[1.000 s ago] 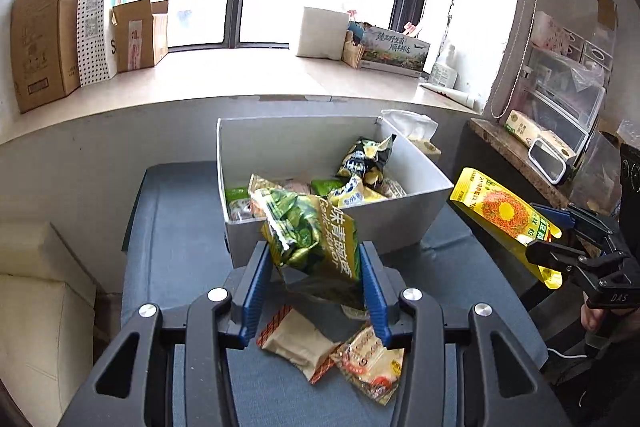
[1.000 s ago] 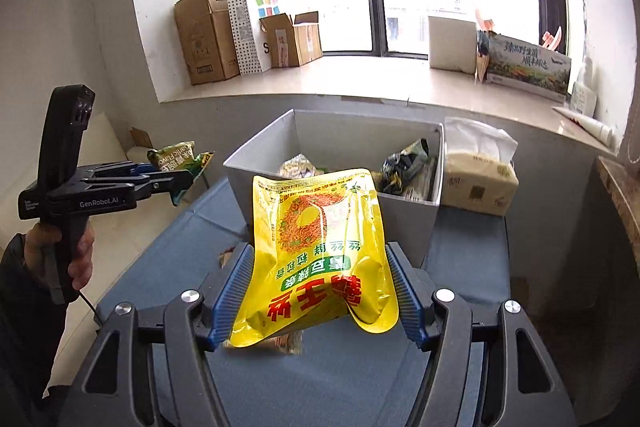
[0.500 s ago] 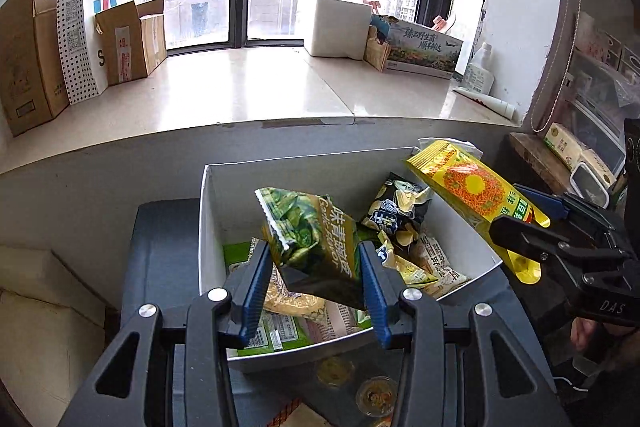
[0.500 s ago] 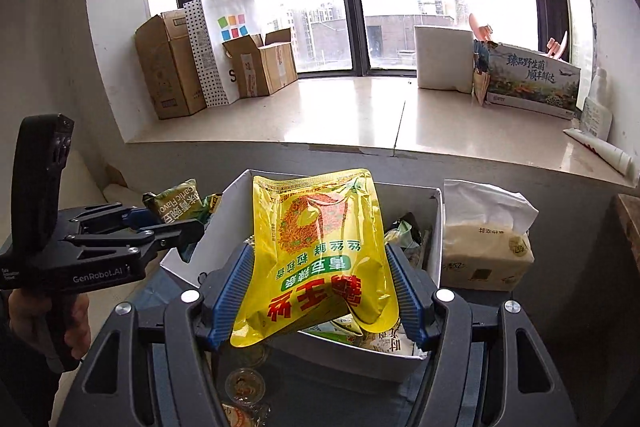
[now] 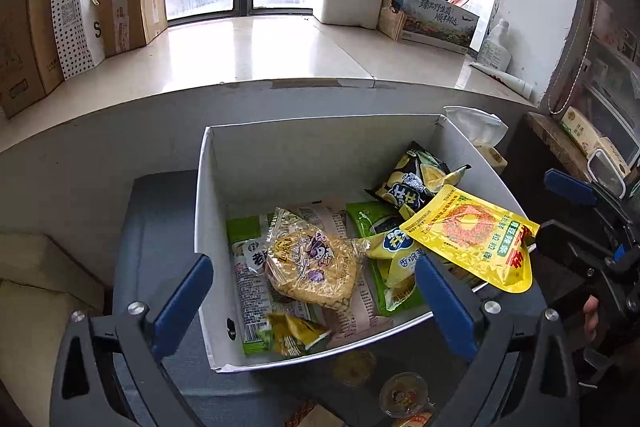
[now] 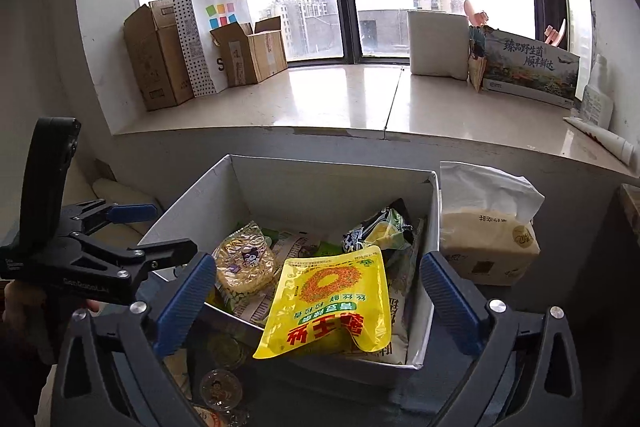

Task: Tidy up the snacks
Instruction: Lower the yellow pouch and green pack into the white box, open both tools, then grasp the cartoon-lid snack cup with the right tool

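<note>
Hovering over white rectangular cardboard box (image 5: 208,211): left gripper (image 5: 314,289) and right gripper (image 6: 318,301), both spread, grasping nothing. Glossy yellow plastic pouch (image 6: 332,301) draped on near-right rim.

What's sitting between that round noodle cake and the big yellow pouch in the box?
In the left wrist view, a green-and-yellow snack bag lies between the noodle cake and the yellow pouch.

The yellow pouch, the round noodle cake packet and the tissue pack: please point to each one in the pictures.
yellow pouch (image 6: 334,301), right wrist view, middle of its printed front.
round noodle cake packet (image 5: 312,263), left wrist view, centre of the clear wrapper.
tissue pack (image 6: 486,247), right wrist view, its beige front face.
</note>
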